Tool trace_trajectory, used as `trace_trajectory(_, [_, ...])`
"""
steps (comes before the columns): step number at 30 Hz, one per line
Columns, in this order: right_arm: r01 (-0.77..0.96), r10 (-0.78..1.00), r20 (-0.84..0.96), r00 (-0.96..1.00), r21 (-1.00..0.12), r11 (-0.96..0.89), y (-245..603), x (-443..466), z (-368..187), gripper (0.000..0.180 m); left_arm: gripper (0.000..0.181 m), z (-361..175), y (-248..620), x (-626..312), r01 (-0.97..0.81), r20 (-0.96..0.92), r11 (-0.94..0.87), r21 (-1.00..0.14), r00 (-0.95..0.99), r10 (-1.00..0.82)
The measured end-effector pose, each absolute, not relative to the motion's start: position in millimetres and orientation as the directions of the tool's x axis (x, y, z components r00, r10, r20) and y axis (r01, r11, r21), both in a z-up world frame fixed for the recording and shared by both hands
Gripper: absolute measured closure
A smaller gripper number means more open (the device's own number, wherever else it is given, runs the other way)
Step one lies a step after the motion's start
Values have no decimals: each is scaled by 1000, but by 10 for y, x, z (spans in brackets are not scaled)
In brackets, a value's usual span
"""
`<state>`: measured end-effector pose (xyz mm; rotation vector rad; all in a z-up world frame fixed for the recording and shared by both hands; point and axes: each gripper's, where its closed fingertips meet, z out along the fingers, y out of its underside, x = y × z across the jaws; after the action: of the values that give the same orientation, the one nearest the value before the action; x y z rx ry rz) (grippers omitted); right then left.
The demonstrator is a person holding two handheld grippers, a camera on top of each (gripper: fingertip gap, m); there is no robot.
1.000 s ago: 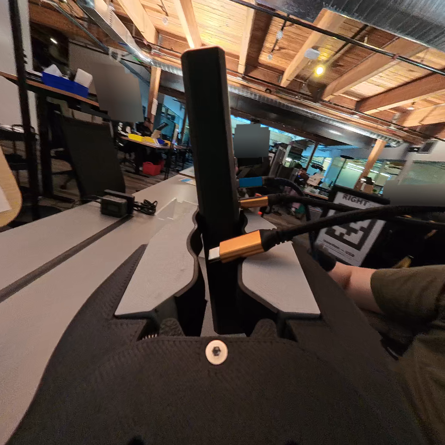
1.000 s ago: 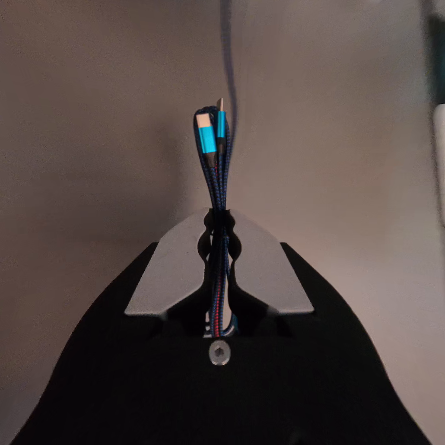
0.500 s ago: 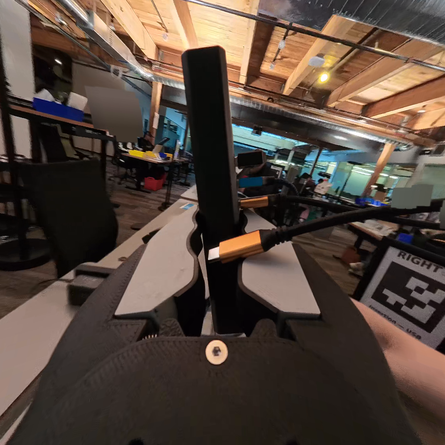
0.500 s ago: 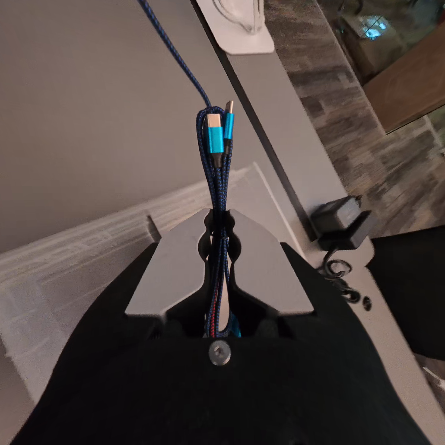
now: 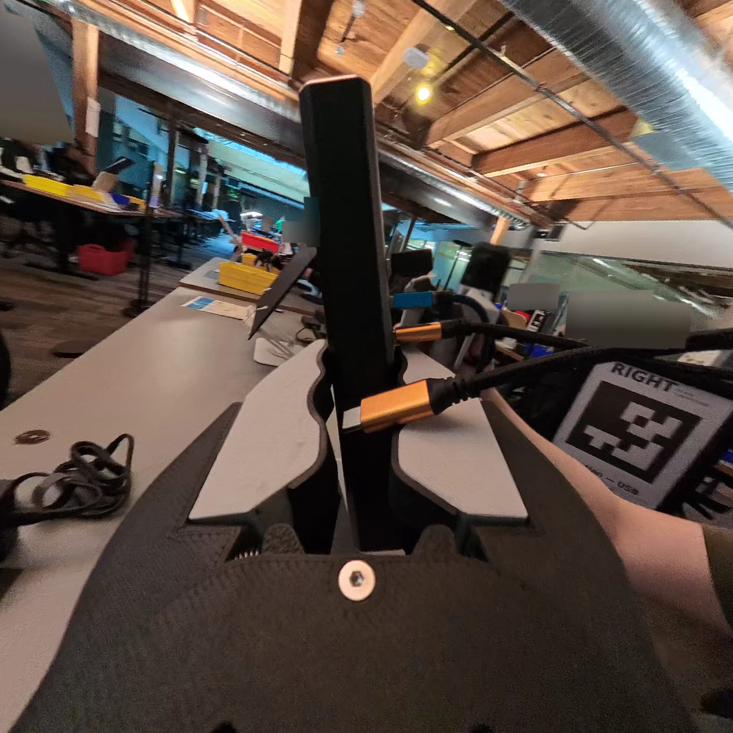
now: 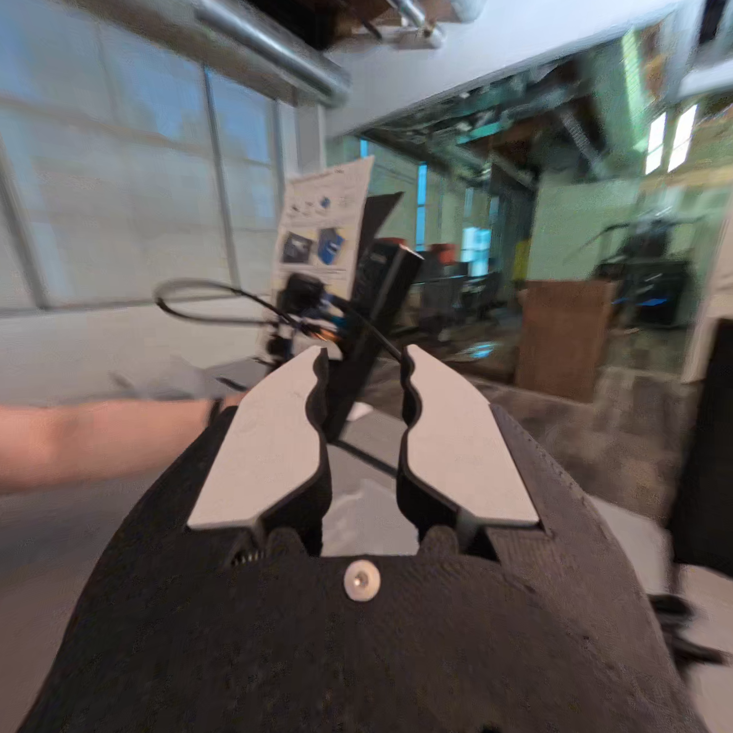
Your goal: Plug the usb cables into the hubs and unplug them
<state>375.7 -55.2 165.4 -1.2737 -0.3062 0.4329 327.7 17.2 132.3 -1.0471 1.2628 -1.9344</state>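
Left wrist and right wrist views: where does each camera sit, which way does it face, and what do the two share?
Left wrist view: sits behind the left gripper, facing up past the black hub it clamps, with three plugs in one side; a forearm shows.
Right wrist view: sits behind the open, empty right gripper, facing level over the grey table; blurred; a forearm shows.
Shared: the hub and its cables.

Left gripper (image 5: 361, 357) clamps upright black hub (image 5: 345, 238) bearing three plugged cables (image 5: 396, 408)
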Motion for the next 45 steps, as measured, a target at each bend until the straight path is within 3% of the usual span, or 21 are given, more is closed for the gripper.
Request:
trace_trajectory(3, [-264,665,-254,702,-961,-89,-469,3403,1552,159,154,1325,86,3258,82,290,-404,-911,-570,-769])
trace_trajectory(6, [-277,607,-337,720,-941,-193,-239,3226,1358,152,154,1353,31,3234,106,284,-427,-898,-601,-747])
trace_trajectory(10, [-207,464,-253,849,-967,-148,56,3286,1193,130,154,1336,-52,3220,84,288,-434,-897,-634,-718])
trace_trajectory(16, [-411,664,-411,625,-896,-168,-6,3038,1380,138,154,1387,-62,3128,51,311,-457,-888,-665,-679])
trace_trajectory(18, [-476,644,-460,611,-864,-166,28,3111,1416,148,154,1360,-83,3120,33,300,-425,-904,-661,-688])
trace_trajectory(21, [-510,641,-476,602,-847,-149,48,3164,1484,148,152,1302,-147,3135,3,290,-385,-923,-653,-700])
trace_trajectory(36, [-489,637,-474,608,-856,-169,61,3074,1426,152,154,1146,-238,3166,-119,320,-319,-940,-624,-713])
trace_trajectory(39, [-453,596,-445,669,-879,-147,111,3167,1395,151,129,1036,-96,3172,-135,360,-346,-928,-557,-748])
trace_trajectory(43, [-414,566,-389,727,-906,-91,47,3437,1532,152,122,926,232,2952,-56,349,-367,-928,-469,-811])
trace_trajectory(45, [-373,523,-366,770,-923,-97,38,3627,1543,152,126,784,344,2799,-100,358,-350,-931,-424,-832])
